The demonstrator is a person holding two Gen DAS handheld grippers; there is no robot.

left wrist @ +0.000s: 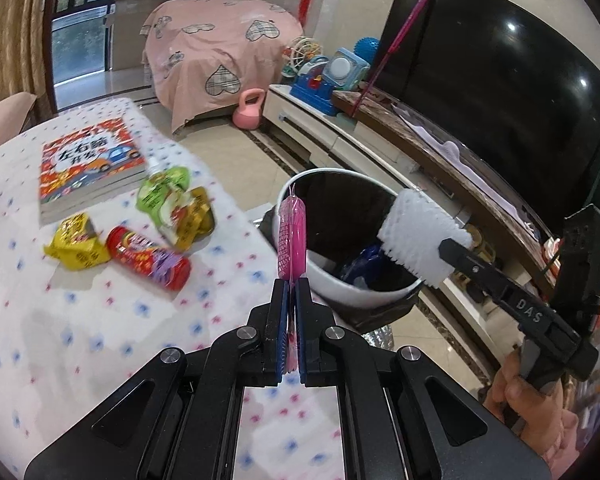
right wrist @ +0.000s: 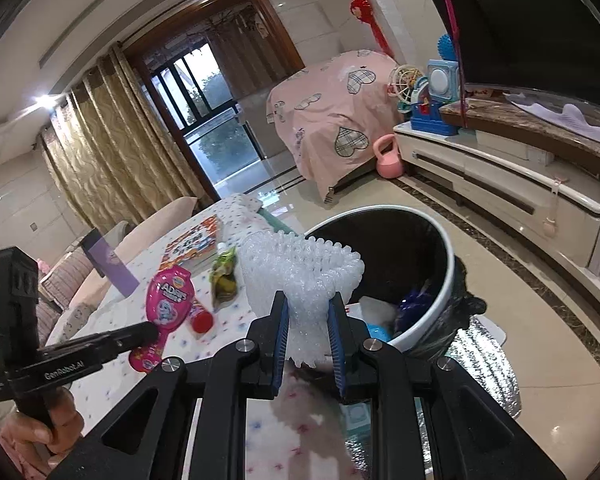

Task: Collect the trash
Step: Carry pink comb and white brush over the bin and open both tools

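The left gripper (left wrist: 291,280) had its 2 fingers pinched narrow on a flat pink blister pack (left wrist: 292,236), which stood upright above the fingertips, held in the air off the table's right edge and just beside the near-left rim of the trash bin (left wrist: 364,296). Seen from the right wrist, the same pink pack (right wrist: 168,304) showed a cartoon figure on its face. The right gripper (right wrist: 309,308) was clamped on a piece of white foam netting (right wrist: 300,276), squeezed at its waist between the blue pads and flaring wide above them; from the left wrist view the netting (left wrist: 420,236) hung over the bin's right rim. The bin was white outside with a black liner, standing on the floor off the table's right edge, and held blue and white scraps inside (right wrist: 414,306). On the table (left wrist: 80,320), covered with a dotted white cloth, 4 pieces of litter lay near the far right part: a red snack tube (left wrist: 148,258) on its side, a yellow wrapper (left wrist: 78,248) just left of it, a green pouch (left wrist: 164,192) and a yellow-green crumpled packet (left wrist: 194,220) touching it. A colourful book (left wrist: 90,160) lay beyond them toward the far edge.
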